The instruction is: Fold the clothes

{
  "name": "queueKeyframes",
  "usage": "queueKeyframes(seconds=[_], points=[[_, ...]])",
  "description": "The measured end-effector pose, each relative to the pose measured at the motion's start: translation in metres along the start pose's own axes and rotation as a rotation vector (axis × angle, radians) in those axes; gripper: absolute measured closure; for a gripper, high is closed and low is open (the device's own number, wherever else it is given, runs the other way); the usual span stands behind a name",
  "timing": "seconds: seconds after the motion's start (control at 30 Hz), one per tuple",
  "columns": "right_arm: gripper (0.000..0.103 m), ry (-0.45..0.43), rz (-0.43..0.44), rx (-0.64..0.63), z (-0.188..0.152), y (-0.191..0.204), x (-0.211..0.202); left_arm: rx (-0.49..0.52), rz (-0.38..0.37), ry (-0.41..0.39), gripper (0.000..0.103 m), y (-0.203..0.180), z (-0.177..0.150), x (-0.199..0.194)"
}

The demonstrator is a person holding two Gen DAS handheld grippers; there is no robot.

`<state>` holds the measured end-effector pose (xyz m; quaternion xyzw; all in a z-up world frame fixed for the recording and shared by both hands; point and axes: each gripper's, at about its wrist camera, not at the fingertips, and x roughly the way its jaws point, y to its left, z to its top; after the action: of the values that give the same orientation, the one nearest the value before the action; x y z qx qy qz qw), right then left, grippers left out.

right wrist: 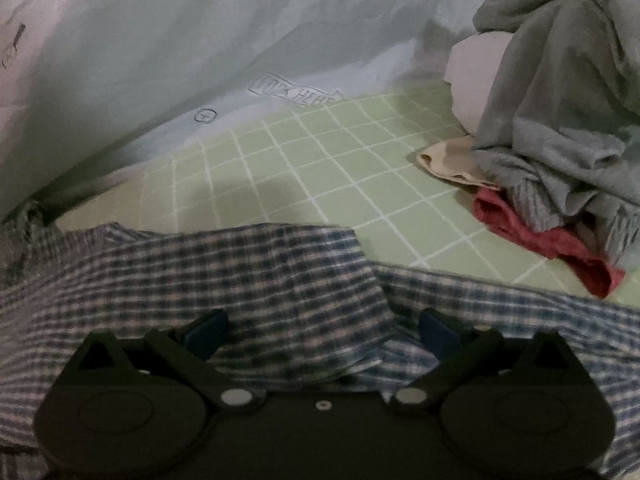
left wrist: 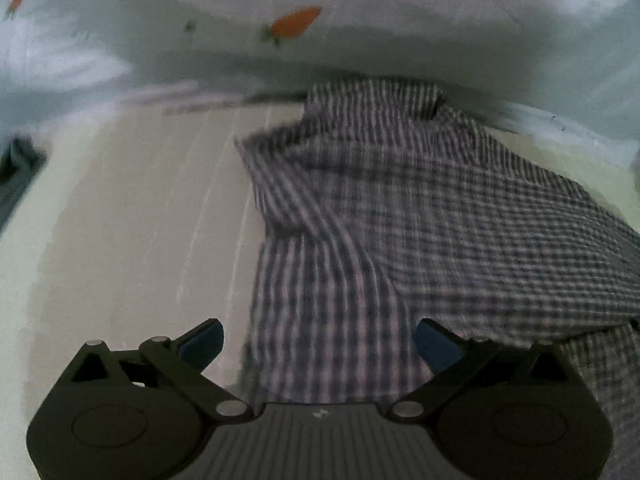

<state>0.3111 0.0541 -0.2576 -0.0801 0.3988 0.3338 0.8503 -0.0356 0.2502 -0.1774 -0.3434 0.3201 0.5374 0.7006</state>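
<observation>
A blue-and-white checked shirt (left wrist: pixel 400 216) lies rumpled on the pale green sheet (left wrist: pixel 120 240), reaching from the middle of the left wrist view to its right edge. My left gripper (left wrist: pixel 318 344) hangs open above the shirt's near left edge, nothing pinched between its blue pads. In the right wrist view the same checked shirt (right wrist: pixel 240 280) spreads across the lower half. My right gripper (right wrist: pixel 324 334) stands open over a raised fold of it, with cloth under and between the fingers but neither pad pressing on it.
A pile of clothes (right wrist: pixel 560 112) sits at the right: grey garments on top, a red one (right wrist: pixel 548 244) and a cream one (right wrist: pixel 448 160) below. A pale blue printed cloth (right wrist: pixel 180 40) rises behind the green gridded sheet (right wrist: pixel 320 168). A dark garment (left wrist: pixel 16 172) lies far left.
</observation>
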Motion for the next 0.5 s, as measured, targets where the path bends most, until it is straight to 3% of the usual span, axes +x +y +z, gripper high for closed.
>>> queueKeyframes(seconds=[0.03, 0.07, 0.1, 0.17, 0.2, 0.33, 0.43, 0.5], points=[[0.016, -0.005, -0.006, 0.003, 0.000, 0.001, -0.002, -0.004, -0.007, 0.000, 0.002, -0.001, -0.001, -0.002], [0.036, -0.010, -0.006, 0.000, 0.001, 0.003, -0.004, 0.006, -0.011, -0.012, 0.002, -0.003, -0.002, -0.007], [0.064, -0.016, -0.007, -0.004, 0.001, 0.004, -0.007, 0.016, -0.015, -0.023, 0.002, -0.005, -0.002, -0.012], [0.092, -0.053, -0.002, -0.024, 0.003, 0.008, -0.018, 0.036, -0.024, -0.047, 0.002, -0.009, -0.002, -0.021], [0.098, -0.090, 0.008, -0.042, 0.003, 0.010, -0.027, 0.043, -0.028, -0.060, 0.002, -0.011, -0.002, -0.026], [0.098, -0.210, 0.083, -0.141, 0.002, 0.035, -0.072, 0.048, -0.044, -0.097, 0.002, -0.014, -0.006, -0.046], [0.098, -0.237, 0.254, -0.255, -0.011, 0.065, -0.108, 0.043, -0.050, -0.102, 0.002, -0.012, -0.016, -0.059], [0.097, -0.190, 0.353, -0.323, -0.032, 0.088, -0.120, 0.035, -0.058, -0.090, 0.002, -0.010, -0.024, -0.065]])
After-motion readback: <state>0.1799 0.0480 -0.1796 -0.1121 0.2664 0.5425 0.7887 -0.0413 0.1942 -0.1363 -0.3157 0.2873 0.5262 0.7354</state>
